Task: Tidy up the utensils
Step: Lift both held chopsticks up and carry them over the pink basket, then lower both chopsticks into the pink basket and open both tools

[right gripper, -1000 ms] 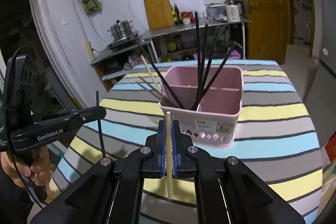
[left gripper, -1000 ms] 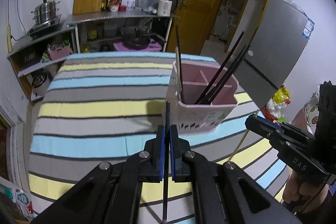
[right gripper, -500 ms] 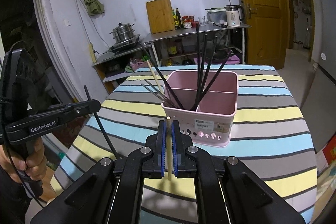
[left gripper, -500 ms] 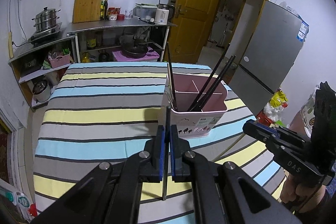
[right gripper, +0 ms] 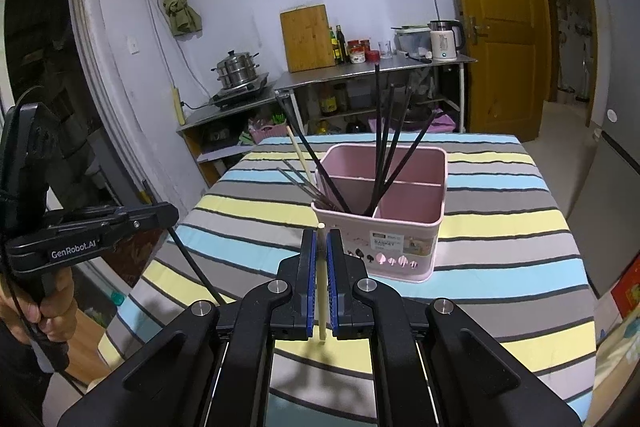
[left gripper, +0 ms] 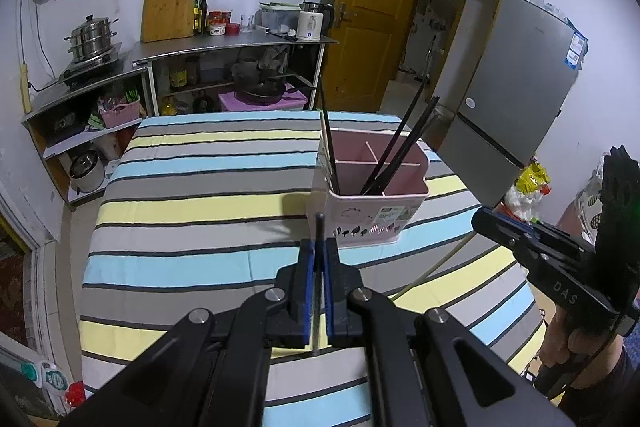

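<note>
— Kitchen first: what sits on the striped cloth-covered table?

— Only a pink plastic divided utensil basket, toward the far right of the cloth. Several black chopsticks already stand in its compartments, leaning outward with tips up, and one pale one leans at its left side. That much I'd call done.

— And what's left?

— Two sticks, by my reading. The left gripper is clamped on a thin black chopstick, held nearly upright, long axis running top to bottom between the blue pads, its top end level with the basket's front wall. The right gripper is clamped the same way on a pale wooden chopstick, also close to vertical.

— Where are they relative to the basket?

— Both are near its front side, not yet over the rim. Dropping each into a compartment looks like the remaining work.
</note>
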Demonstrator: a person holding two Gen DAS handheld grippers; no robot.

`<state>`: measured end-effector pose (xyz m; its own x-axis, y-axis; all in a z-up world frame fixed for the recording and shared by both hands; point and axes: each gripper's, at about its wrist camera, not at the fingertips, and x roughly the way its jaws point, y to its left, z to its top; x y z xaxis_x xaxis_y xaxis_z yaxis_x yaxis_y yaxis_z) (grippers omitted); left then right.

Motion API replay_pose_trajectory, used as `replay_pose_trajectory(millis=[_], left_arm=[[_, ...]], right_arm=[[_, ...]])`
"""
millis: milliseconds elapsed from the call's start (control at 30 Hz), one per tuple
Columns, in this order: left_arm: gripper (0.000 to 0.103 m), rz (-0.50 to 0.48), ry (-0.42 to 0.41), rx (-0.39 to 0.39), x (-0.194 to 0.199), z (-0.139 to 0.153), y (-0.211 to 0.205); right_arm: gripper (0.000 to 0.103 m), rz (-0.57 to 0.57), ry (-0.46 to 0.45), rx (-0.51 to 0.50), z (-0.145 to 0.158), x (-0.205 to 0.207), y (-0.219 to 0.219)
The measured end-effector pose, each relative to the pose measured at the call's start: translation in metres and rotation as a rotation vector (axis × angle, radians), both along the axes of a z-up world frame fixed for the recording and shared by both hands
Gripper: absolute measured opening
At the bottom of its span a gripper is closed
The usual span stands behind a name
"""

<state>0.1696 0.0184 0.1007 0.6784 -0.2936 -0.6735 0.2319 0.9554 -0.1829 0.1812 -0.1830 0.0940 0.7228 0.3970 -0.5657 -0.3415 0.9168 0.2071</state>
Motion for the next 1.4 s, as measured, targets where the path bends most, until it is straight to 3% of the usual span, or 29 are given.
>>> replay_pose_trajectory(millis=[267,800,1000,1400], left_arm=[[0.005,-0.008,-0.023,-0.043,0.011,0.018,-0.003],[0.005,0.007,-0.159,-0.139,0.058,0.087,-0.008],[0.005,0.012,-0.167,-0.148,0.078,0.083,-0.012],[0.005,0.007,-0.135,-0.155,0.108,0.054,-0.024]], right_arm=[[0.005,-0.015,-0.042,0.006,0.017,0.003,-0.005],[0.005,-0.072,-0.181,0.037,0.066,0.036,-0.008],[0.005,-0.084,-0.195,0.036,0.069,0.053,-0.004],[0.005,-0.099,-0.144,0.013,0.040,0.075,-0.005]])
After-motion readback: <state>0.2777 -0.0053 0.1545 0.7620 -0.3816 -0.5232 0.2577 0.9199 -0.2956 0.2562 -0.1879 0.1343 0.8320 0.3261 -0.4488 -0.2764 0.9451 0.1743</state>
